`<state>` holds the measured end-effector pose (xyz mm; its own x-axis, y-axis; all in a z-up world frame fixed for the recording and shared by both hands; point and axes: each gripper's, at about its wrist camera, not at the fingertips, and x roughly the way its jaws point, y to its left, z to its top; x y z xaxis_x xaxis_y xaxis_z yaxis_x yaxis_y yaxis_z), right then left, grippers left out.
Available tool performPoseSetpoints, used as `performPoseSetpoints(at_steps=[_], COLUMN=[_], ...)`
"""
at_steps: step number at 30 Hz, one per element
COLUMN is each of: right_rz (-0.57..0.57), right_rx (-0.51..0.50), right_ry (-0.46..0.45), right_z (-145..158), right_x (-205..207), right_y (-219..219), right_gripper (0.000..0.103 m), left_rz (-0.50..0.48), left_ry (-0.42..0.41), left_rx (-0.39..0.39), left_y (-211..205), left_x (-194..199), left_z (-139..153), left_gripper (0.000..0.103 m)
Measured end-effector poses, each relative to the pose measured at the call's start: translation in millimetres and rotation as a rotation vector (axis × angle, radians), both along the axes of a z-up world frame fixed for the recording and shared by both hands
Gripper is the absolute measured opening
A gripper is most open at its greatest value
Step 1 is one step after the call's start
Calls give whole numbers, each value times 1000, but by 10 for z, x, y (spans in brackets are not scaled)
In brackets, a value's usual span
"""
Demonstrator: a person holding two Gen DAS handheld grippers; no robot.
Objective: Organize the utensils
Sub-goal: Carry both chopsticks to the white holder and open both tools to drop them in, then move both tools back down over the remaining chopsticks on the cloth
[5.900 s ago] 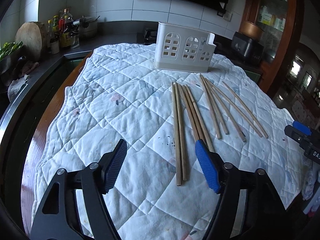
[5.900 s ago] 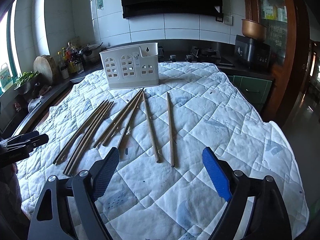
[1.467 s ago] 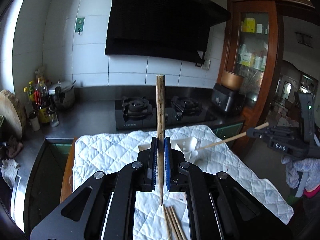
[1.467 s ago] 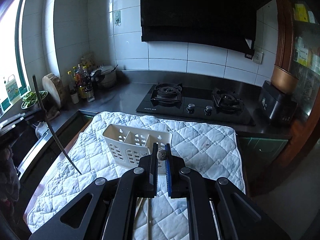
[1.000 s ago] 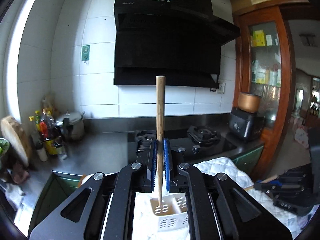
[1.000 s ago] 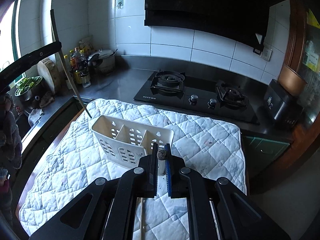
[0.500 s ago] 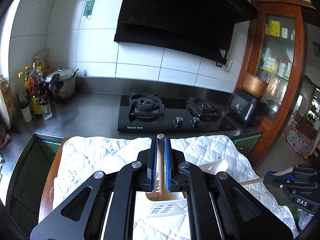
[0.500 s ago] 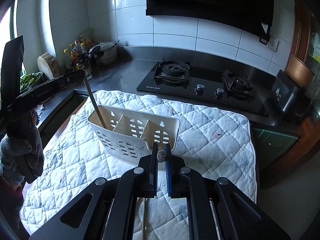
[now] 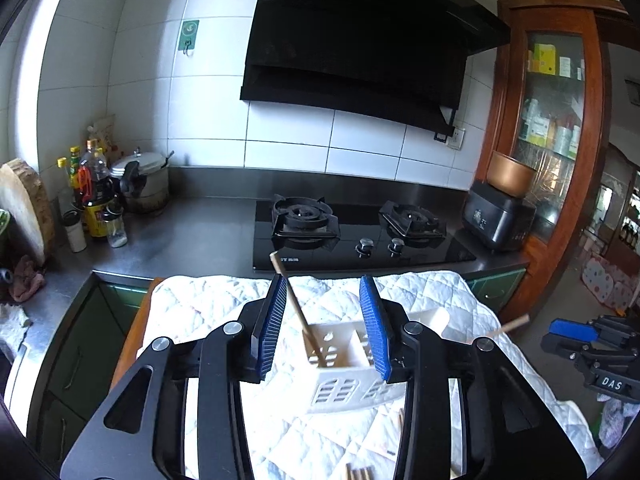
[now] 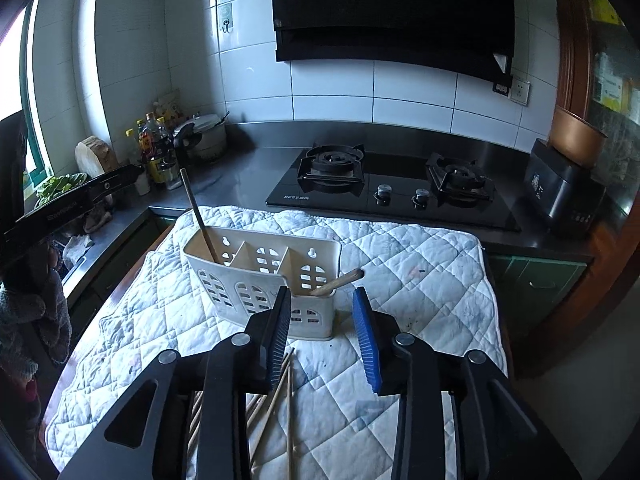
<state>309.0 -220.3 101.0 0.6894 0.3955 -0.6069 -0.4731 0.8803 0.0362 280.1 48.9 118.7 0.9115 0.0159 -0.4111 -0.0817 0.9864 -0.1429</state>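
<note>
A white utensil holder with three compartments stands on the quilted cloth; it also shows in the left wrist view. One chopstick leans in its left compartment, also seen from the right wrist. Another chopstick leans in the right compartment, its tip showing in the left wrist view. My left gripper is open above the holder. My right gripper is open just in front of the holder. Several chopsticks lie on the cloth below it.
A gas hob sits behind the cloth. Bottles, a pot and a wooden chopping block stand on the counter at the left. A dark appliance and a wooden cabinet are at the right.
Both grippers have opened and let go of their chopsticks, which now lean in the holder's left and right compartments.
</note>
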Motion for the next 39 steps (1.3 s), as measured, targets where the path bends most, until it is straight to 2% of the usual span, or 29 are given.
performPoseSetpoints(at_steps=[6,9,13,16,22,27,32,36,39], right_rz=[4,9,2,-6,-29,-33,-46,-52,-49], right_rx=[-20,-25,-53,-43,-42,-76,-79,-78,-72], right_ry=[-28,-4,27,75,126,140,150,161,168], right_z=[-280,-562,-1004,-1289,-1646,-1793,-1825,-1832,-1837], right_x=[-592,-866,-1177,-1323,-1465,-1482,-1433,-1379,-1347], right_y=[-137,-181,-214,-256,-264,-227,-257,-282,-294], right_gripper=[33,33,33,33,32,31,31,30,30], left_rz=[-18,-41,-61,-62,-80,-112,-127,-132,-126], left_ry=[43,101,173,208,298,364,408,434,448], left_rx=[-2,-52,-71,-61,-118,-135,-107,-99,-106], left_y=[-62,-82,-151,-206,-266,-414,-534,-579,-565], left_x=[-544,-808,-1127,-1366,-1680,-1746,-1719,-1653,-1619], left_z=[-260,-571,-988,-1252,-1725,-1981,-2112,-2165,-2205], left_gripper=[39,39,39,39,39,36,36,22,19])
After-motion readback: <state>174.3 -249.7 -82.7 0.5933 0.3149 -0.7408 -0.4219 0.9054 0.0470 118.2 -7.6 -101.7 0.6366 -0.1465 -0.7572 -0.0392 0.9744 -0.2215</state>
